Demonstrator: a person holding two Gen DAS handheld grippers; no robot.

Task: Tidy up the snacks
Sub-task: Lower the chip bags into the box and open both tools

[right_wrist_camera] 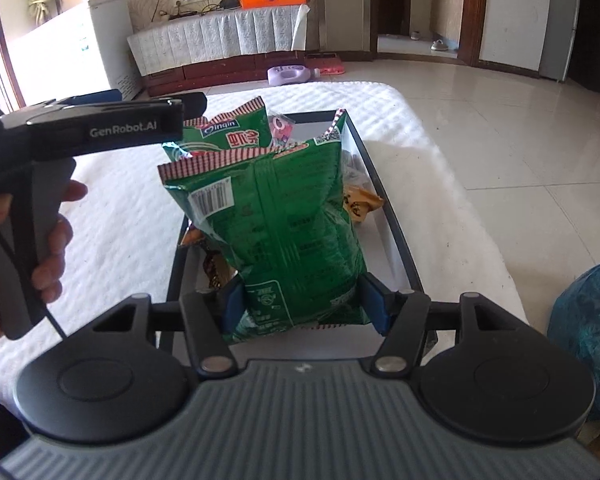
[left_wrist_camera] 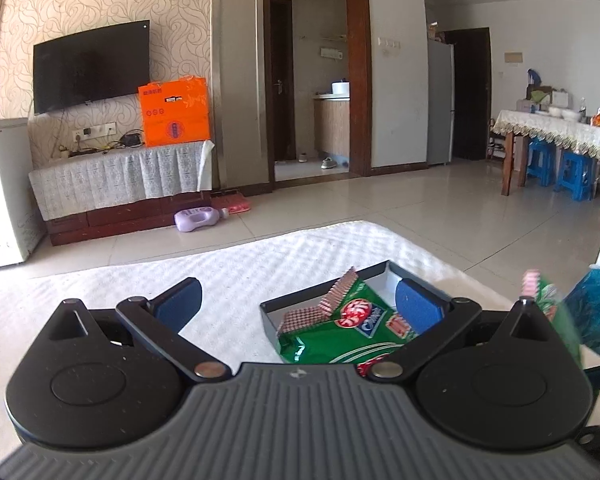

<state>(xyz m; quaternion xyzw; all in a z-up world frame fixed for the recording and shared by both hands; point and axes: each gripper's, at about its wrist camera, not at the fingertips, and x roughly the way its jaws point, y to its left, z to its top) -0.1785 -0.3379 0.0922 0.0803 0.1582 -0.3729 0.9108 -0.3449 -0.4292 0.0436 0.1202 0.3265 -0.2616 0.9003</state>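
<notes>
Green snack bag [right_wrist_camera: 284,220]: glossy crinkled foil-plastic. Tray [right_wrist_camera: 396,236]: smooth dark rim, white inside. Worktop [right_wrist_camera: 132,216] cover: white quilted cloth, matt. Right gripper [right_wrist_camera: 304,308]: matt black plastic, blue rubbery pads [right_wrist_camera: 374,304]. Floor [right_wrist_camera: 500,128]: glossy tile.

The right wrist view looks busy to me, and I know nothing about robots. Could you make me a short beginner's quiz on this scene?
1. True or false: the left tool is clamped on a snack.
2. What colour is the snack bag that sits between the fingers of the right tool? A) green B) orange C) purple
3. Fill in: the other snacks lie in a black-rimmed ____ on the white cover.

Key: 1. False: its jaws are wide open with nothing between them. 2. A. 3. tray.
</notes>
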